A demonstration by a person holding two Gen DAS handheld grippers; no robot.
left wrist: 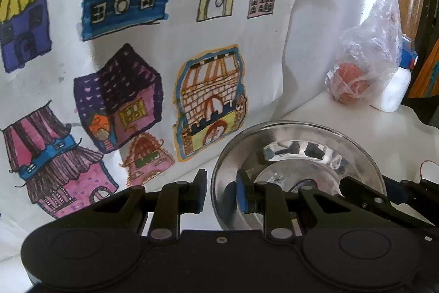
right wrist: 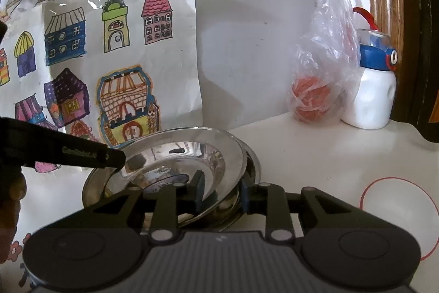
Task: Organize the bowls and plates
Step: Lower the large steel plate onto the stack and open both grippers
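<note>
The steel plate [right wrist: 175, 155] sits tilted on the steel bowl [right wrist: 253, 164] near the counter's back edge; both claws straddle opposite rims, the right gripper [right wrist: 221, 192] nearer (jaws parted, the left gripper [left wrist: 221, 191] too).

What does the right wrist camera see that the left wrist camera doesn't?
Only the right wrist view shows the red circle drawn on the table, a second steel dish under the tilted steel plate, and the bottle's blue cap. Only the left wrist view shows the left gripper straddling the plate's rim. Both show the house drawing, the bagged orange ball and the white bottle.
</note>
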